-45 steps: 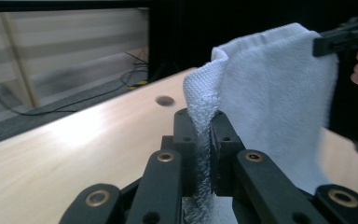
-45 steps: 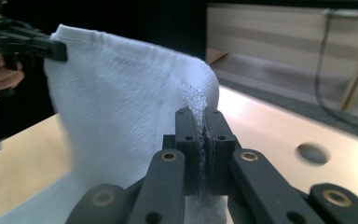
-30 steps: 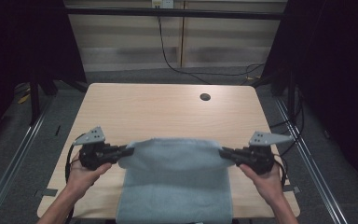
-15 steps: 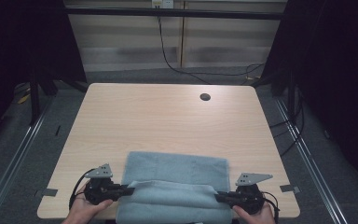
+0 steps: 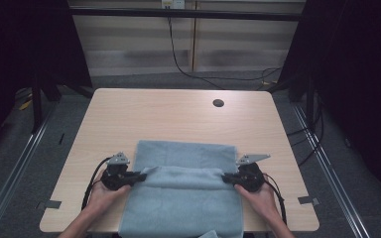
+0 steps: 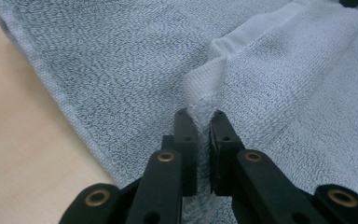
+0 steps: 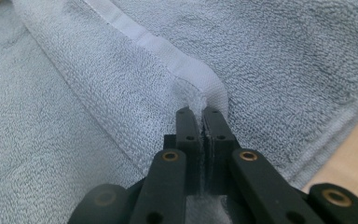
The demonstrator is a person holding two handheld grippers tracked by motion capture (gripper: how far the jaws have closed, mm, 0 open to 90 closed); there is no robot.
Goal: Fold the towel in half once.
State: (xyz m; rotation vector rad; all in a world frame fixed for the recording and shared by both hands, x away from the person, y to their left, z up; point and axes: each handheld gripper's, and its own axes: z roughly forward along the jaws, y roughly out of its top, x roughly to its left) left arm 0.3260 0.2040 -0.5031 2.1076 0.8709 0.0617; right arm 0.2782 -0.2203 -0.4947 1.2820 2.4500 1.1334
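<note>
1. A light wooden bench stands in a dim room, with dark curtains at both sides and a pale panelled wall behind it, down which a black cable hangs.
2. A round dark hole sits in the bench top near the far right corner.
3. A grey-blue terry towel lies on the near half of the bench, midway between the left and right edges, and its near end hangs over the near edge.
4. The towel is folded: one hemmed edge lies doubled back across the cloth as a raised ridge running from left to right, and a single layer of towel shows beyond that ridge toward the far edge.
5. The left tongs are at the left end of the ridge; in the left gripper view the jaws are clamped on a pinch of the towel's hemmed corner, and the cloth bunches up between them.
6. The right tongs are at the right end of the ridge; in the right gripper view the jaws are pressed together on the white hem, and only a thin sliver of cloth shows between them.
7. Both tongs sit low, just above or on the towel, and point inward at each other.
8. The person's hands grip the two bodies from the near edge, forearms coming in from below.
</note>
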